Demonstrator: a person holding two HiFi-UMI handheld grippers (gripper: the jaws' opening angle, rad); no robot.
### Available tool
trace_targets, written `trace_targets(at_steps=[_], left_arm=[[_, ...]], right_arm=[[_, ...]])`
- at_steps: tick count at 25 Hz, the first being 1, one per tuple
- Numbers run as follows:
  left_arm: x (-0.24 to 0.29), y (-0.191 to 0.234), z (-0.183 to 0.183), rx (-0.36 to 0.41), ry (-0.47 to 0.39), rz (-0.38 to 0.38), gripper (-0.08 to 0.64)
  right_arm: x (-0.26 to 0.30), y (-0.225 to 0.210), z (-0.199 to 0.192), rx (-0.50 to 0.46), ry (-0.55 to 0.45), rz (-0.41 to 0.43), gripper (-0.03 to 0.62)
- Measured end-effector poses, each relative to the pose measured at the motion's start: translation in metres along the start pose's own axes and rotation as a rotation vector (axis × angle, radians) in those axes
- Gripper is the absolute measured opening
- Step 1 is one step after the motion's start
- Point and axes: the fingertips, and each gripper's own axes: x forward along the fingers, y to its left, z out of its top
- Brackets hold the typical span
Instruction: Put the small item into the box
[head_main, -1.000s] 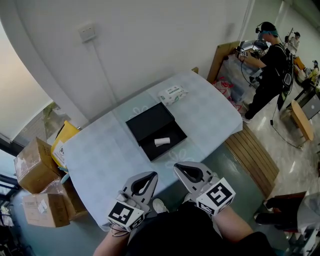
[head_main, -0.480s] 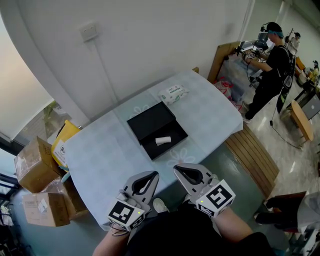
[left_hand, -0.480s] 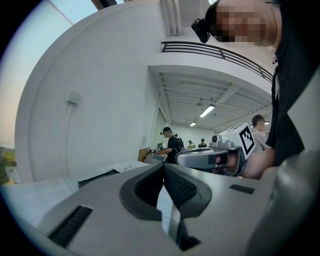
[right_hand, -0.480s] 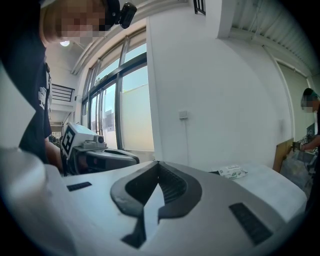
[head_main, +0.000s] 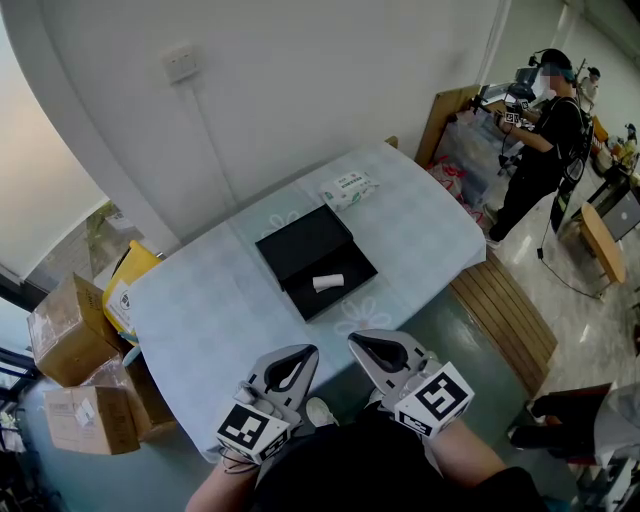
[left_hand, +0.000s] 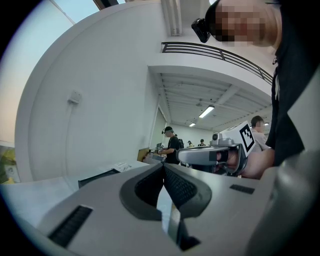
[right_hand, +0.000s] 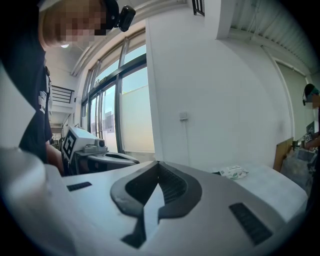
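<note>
Black against the pale cloth, the box (head_main: 300, 242) is sitting open at the middle of the surface (head_main: 200, 300). The small white item (head_main: 327, 283) is lying inside its lower-right half (the half nearer the grippers). A white-and-green packet (head_main: 348, 187) is resting just beyond the box, toward the upper right of the frame. Both grippers are hanging at the bottom centre, by the near edge of the surface and well apart from the box. The left gripper (head_main: 303, 354) is showing its jaws pressed together with nothing between them, and the right gripper (head_main: 360, 340) is likewise pinched closed and empty. Cardboard cartons (head_main: 62, 335) are sitting at the lower left, and a person (head_main: 545, 130) is standing at the upper right.
</note>
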Motion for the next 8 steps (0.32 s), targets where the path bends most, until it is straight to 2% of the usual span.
trace_targets(at_steps=[8], left_arm=[[-0.0035, 0.0017, 0.0013, 0.016, -0.01, -0.003, 0.009]], right_arm=[[0.0001, 0.0051, 0.0023, 0.001, -0.003, -0.001, 0.009]])
